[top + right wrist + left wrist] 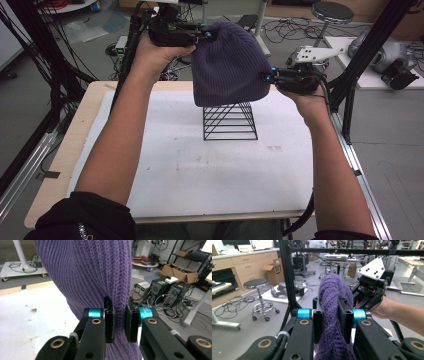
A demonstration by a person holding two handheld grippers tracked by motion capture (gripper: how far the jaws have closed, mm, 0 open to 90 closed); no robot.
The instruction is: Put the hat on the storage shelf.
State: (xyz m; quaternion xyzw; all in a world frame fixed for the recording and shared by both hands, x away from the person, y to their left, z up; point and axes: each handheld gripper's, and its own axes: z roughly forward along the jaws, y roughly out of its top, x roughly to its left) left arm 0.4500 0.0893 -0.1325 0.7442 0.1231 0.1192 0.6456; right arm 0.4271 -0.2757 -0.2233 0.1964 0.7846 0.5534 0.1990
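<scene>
The tabletop [175, 170] lay under a black wire pyramid stand [230, 122], and the purple knit beanie [227, 62] hung just over its peak, its hem already around the top of the wires. The left tool [202, 35] was clamped on the crown, its jaws nearly closed on a bunched fold; the right tool [269, 77] pinched the lower side likewise. Done well, the step called for keeping the hem spread, centring the opening over the apex, and lowering both sides evenly before letting go.
</scene>
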